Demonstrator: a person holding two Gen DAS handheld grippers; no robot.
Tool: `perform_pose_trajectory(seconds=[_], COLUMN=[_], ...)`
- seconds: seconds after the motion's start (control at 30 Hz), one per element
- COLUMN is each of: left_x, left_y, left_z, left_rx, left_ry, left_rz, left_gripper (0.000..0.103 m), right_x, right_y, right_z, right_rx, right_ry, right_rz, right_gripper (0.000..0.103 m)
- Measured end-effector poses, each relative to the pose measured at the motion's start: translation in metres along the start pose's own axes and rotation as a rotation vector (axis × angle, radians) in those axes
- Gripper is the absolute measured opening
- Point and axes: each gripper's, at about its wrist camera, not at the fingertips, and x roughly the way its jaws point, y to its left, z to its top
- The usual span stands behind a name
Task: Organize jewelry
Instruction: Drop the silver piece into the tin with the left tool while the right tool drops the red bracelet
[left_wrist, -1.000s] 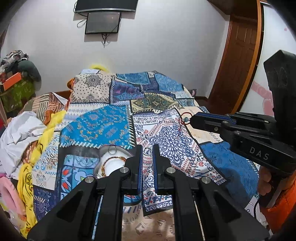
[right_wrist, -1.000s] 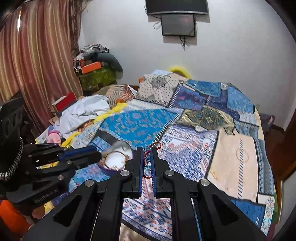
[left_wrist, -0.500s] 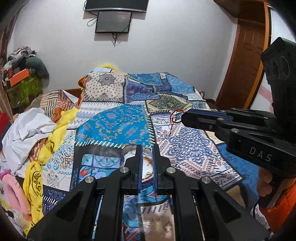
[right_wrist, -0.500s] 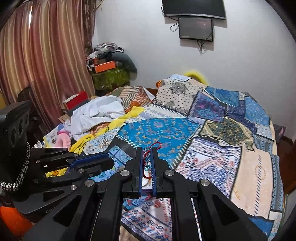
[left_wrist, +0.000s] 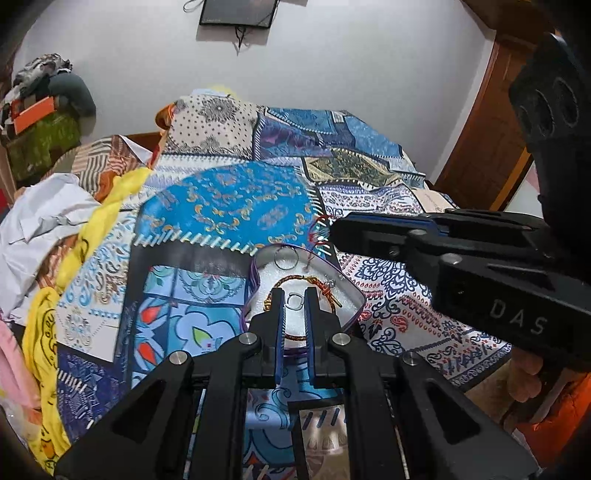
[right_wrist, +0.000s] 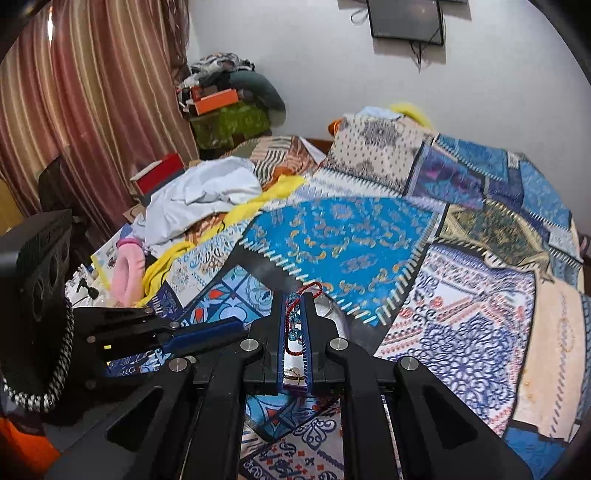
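An open purple-rimmed jewelry box (left_wrist: 347, 291) with white lining lies on the patchwork bedspread (left_wrist: 229, 210). It holds a braided gold-red bracelet (left_wrist: 295, 281) and a silver ring (left_wrist: 286, 257). My left gripper (left_wrist: 294, 295) hovers over the box, jaws nearly closed with a small ring (left_wrist: 294, 300) showing in the narrow gap. My right gripper (right_wrist: 293, 300) is shut on a red cord bracelet with teal beads (right_wrist: 308, 290). In the left wrist view the right gripper (left_wrist: 336, 230) holds that cord (left_wrist: 317, 230) just above the box's far edge.
A pile of white and yellow clothes (right_wrist: 199, 195) lies along the bed's left side. A curtain (right_wrist: 74, 110) hangs at the left, a wooden door (left_wrist: 487, 122) at the right. The left gripper also shows in the right wrist view (right_wrist: 207, 330).
Both grippers have moved forward and down toward the jewelry box. The right gripper has carried the red cord bracelet leftward to above the box's far edge.
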Motion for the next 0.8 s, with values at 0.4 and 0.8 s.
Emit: perform_pose_trajectory(seconds=[0.4, 0.8], left_x=[0.014, -0.018], left_y=[0.001, -0.003], left_z=[-0.004, 0.008], left_rx=[-0.015, -0.011], left_ry=[0.04, -0.02], left_rz=[-0.008, 0.047], left_gripper=[0.008, 0.012], right_x=[0.016, -0.017], right_y=[-0.004, 0.0], right_z=[-0.002, 0.002], right_rx=[0.025, 0.012], right_ry=[0.058, -0.018], right_rz=[0.008, -0.049], right_gripper=[0.008, 0.029])
